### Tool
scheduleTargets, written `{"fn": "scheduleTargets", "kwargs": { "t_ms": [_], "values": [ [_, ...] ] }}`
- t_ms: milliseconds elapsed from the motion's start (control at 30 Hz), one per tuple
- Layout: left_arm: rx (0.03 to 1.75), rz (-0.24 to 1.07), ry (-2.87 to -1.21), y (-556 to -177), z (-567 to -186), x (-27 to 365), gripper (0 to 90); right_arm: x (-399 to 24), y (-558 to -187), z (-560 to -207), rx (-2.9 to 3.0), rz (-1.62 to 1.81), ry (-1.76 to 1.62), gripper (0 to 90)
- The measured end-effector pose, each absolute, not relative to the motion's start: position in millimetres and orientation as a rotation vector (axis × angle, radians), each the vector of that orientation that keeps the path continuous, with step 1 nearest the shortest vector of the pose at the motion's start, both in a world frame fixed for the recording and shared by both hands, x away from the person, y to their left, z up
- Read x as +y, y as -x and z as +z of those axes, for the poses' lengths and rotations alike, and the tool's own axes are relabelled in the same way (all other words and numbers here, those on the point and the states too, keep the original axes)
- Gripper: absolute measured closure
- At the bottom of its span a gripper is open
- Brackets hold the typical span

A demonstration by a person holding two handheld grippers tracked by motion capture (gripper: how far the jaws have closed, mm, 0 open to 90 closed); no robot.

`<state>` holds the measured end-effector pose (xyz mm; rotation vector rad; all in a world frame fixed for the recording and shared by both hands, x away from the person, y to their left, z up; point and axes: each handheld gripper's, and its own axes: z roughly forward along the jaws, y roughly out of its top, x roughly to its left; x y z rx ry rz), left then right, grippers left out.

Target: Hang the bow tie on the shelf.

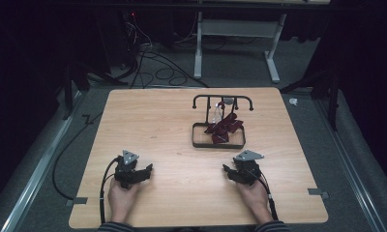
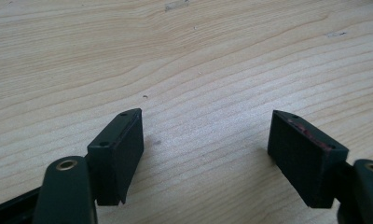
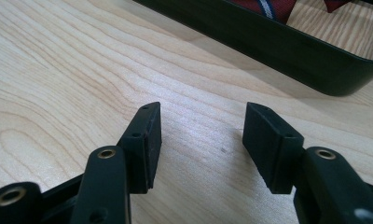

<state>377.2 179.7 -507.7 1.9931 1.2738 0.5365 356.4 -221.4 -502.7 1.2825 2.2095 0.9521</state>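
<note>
The black tray (image 3: 287, 42) is cut off by the upper edge of the right gripper view. The dark red cloth (image 1: 224, 126) hides part of the rack (image 1: 223, 102); its small hanging items are too small to identify.

High cam looks down on table (image 1: 182, 193); claw cams sit low, close to wood.

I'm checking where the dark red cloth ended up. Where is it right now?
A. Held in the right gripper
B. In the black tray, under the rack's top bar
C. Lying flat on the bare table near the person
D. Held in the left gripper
B: the dark red cloth sits bunched in the black tray beneath the rack, while both grippers rest open and empty near the table's front edge.
</note>
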Motion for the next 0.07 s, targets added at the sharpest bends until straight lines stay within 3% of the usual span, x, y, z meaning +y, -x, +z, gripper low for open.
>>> {"fn": "scheduleTargets", "kwargs": {
  "t_ms": [67],
  "values": [
    [1.274, 0.537, -1.993, -377.2, -507.7, 179.7, 27.4, -221.5, -356.5, -502.7, 2.21, 0.952, -1.28, 48.5]
  ]
}}
